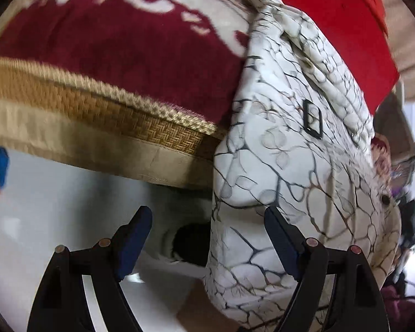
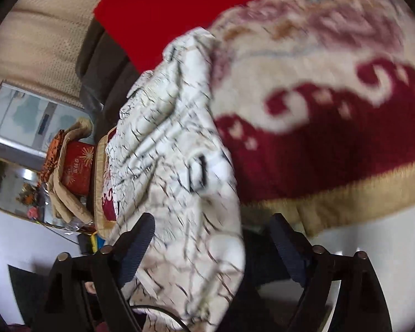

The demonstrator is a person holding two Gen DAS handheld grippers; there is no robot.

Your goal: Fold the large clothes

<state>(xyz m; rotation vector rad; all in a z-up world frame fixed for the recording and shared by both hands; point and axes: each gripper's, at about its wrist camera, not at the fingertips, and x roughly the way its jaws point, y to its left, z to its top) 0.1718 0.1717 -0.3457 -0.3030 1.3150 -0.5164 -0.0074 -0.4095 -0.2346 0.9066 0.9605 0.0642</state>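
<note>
On my left side, my left gripper point(image 1: 207, 238) is spread wide with nothing held; the hanging edge of the white jacket point(image 1: 298, 149) droops between the pads, closer to the right one, but I am not pinching it. The jacket, printed with dark branching lines, lies over the edge of the bed, on a dark red and cream blanket point(image 1: 119, 44), with a red cloth point(image 1: 343, 33) behind it. My right gripper point(image 2: 213, 244) is also wide open and empty, the jacket's lower part sagging between its pads. I judge the folding barely begun: the jacket looks bunched and lumpy, with no neat crease showing, and neither side is gripped. The right view is smeared with blur. Sleeves and collar I cannot pick out, and the jacket's bottom runs out of sight below.
</note>
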